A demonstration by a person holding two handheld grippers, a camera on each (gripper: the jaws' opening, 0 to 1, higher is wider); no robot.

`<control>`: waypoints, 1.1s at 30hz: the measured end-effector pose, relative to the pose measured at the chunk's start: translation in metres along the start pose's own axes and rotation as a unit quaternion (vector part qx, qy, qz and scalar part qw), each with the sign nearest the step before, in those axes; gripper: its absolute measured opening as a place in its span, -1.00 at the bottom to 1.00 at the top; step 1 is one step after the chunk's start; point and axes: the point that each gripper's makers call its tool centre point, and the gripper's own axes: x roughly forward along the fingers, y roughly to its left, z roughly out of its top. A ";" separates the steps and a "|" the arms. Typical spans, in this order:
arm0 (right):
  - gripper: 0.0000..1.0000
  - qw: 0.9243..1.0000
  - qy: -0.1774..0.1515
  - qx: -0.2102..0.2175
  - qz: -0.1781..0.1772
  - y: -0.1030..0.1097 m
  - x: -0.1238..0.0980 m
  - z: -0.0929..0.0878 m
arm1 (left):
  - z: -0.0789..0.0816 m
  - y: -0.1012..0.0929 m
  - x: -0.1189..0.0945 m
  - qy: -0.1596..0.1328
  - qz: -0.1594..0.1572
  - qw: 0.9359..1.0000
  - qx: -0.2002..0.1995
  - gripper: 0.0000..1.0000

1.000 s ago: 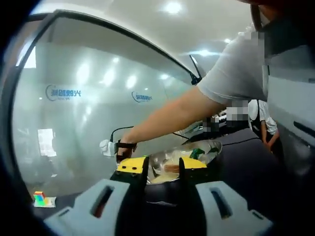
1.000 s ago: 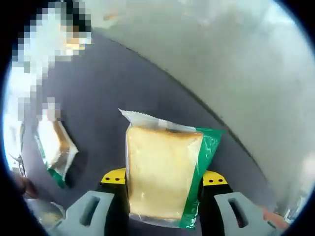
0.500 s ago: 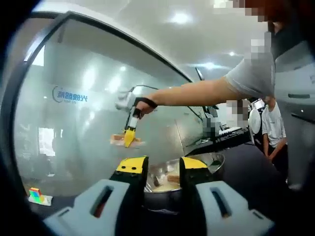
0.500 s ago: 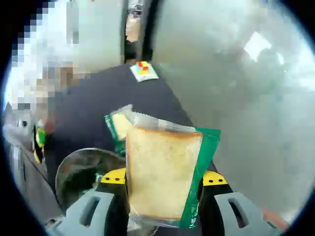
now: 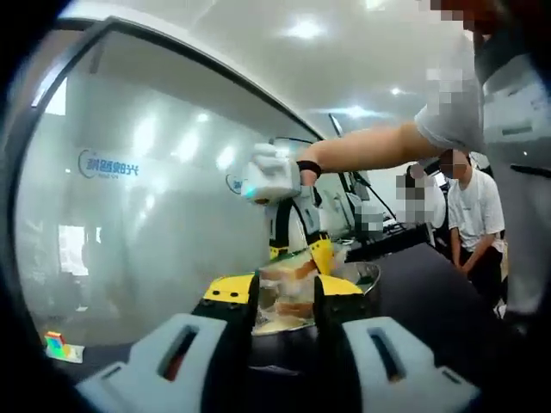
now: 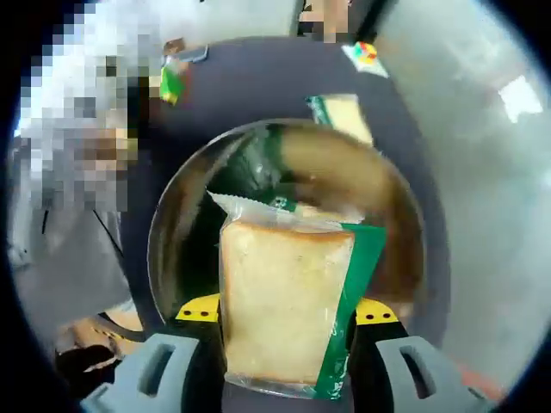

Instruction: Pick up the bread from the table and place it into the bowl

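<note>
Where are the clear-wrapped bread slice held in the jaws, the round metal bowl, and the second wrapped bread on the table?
clear-wrapped bread slice [image 6: 284, 301], right gripper view, slice's face.
round metal bowl [image 6: 176, 224], right gripper view, inner wall.
second wrapped bread [image 6: 349, 116], right gripper view, pale middle.

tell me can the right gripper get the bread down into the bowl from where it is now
Probably yes. The right gripper, shut on the wrapped bread, hangs right over the metal bowl, whose mouth is open below. Other packets already lie inside, but they leave room.
</note>
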 end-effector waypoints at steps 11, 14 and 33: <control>0.18 0.999 -0.022 -0.013 -0.025 -0.008 0.015 -0.010 | -0.005 0.006 -0.001 0.006 0.008 1.000 -0.007 -0.61; 0.20 0.997 -0.050 -0.031 -0.046 -0.009 -0.002 -0.008 | -0.006 0.005 -0.003 0.005 0.002 1.000 0.000 -0.60; 0.12 0.856 -0.497 0.041 -0.136 0.091 -0.138 -0.070 | -0.011 0.072 -0.009 0.087 -0.013 0.984 0.154 -0.28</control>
